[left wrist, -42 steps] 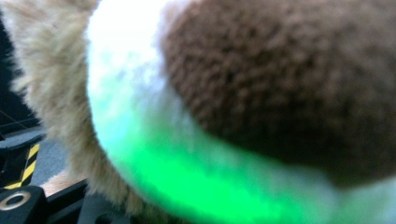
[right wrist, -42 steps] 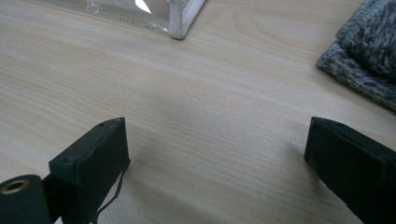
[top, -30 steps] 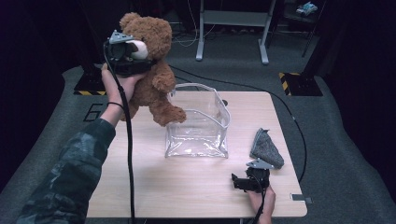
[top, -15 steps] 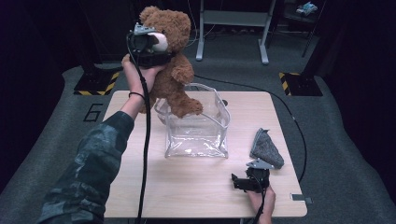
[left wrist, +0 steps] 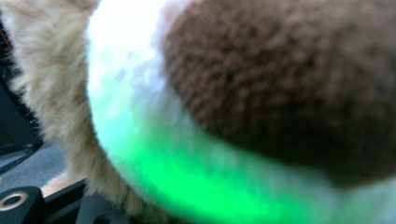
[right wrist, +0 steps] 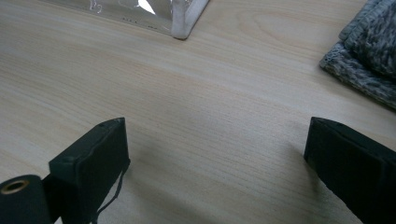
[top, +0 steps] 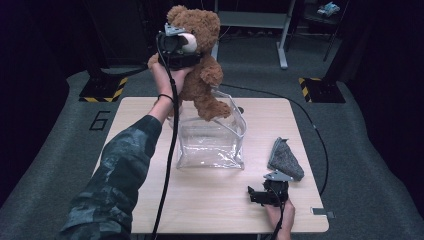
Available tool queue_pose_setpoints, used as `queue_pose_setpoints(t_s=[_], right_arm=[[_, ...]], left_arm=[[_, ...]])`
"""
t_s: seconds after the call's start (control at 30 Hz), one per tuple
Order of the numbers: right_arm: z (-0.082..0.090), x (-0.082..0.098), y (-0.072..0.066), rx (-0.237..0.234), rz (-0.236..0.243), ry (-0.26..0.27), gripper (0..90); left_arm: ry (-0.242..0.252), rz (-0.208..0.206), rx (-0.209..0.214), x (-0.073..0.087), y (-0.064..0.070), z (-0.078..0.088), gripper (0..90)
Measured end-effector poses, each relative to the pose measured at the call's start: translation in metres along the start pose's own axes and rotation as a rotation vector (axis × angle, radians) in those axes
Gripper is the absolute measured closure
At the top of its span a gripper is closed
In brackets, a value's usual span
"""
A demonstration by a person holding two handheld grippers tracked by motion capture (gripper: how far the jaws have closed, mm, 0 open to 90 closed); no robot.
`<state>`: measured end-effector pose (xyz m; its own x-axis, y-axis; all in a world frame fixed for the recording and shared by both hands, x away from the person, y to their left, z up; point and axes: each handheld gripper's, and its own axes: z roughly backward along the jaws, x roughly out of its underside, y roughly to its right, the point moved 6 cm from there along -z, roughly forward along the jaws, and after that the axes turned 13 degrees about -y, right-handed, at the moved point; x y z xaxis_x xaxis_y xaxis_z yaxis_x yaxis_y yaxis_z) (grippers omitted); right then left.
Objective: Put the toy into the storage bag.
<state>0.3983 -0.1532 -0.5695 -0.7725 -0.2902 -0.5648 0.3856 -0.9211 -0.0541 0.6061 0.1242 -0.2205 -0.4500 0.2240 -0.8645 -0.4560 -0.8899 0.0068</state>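
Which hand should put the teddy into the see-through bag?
Left. The left gripper already grips the teddy bear right above the clear bag. The right gripper rests open on the table, holding nothing.

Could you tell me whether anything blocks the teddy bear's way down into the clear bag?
Nothing visible does. The teddy bear, held by the left claw, hangs over the clear bag, whose open mouth looks unobstructed, one foot already at its rim.

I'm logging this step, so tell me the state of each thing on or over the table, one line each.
teddy bear: held in the air, upright, one foot at the bag's mouth.
clear bag: standing on the table, top open, nothing resting on its bottom.
grey cloth: folded, lying flat on the table.
left gripper: shut on the teddy bear's head.
right gripper: open, resting on the table.
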Motion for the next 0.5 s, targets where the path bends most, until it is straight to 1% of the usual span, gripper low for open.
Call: queue_pose_setpoints(t_s=[0.03,0.07,0.13,0.23,0.3,0.33,0.37,0.4,0.43,0.5], right_arm=[[0.0,0.0,0.0,-0.002,-0.004,0.0,5.7],[0.0,0.0,0.0,-0.002,-0.004,0.0,5.7],[0.0,0.0,0.0,0.003,0.005,0.002,5.7],[0.0,0.0,0.0,0.003,0.005,0.001,5.7],[0.0,0.0,0.0,0.001,0.002,0.001,5.8],[0.0,0.0,0.0,0.001,0.002,0.001,5.8],[0.0,0.0,0.0,0.003,0.001,0.002,5.8],[0.0,0.0,0.0,0.003,0.001,0.002,5.8],[0.0,0.0,0.0,0.003,0.001,0.002,5.8],[0.0,0.0,0.0,-0.001,-0.001,0.003,5.8]], left_arm=[[0.004,-0.001,-0.005,-0.001,0.003,-0.005,42.4],[0.004,-0.001,-0.005,-0.001,0.003,-0.005,42.3],[0.024,0.013,-0.009,-0.002,0.006,-0.012,42.3],[0.026,0.018,-0.011,-0.002,0.007,-0.017,42.3],[0.043,0.037,-0.006,-0.002,0.007,-0.021,42.2],[0.046,0.037,-0.007,-0.002,0.008,-0.023,42.2],[0.045,0.038,-0.007,-0.001,0.008,-0.025,42.1],[0.039,0.037,-0.016,0.001,0.01,-0.031,42.0],[0.039,0.037,-0.016,0.001,0.01,-0.031,42.0],[0.031,0.037,-0.028,0.005,0.01,-0.036,42.0]])
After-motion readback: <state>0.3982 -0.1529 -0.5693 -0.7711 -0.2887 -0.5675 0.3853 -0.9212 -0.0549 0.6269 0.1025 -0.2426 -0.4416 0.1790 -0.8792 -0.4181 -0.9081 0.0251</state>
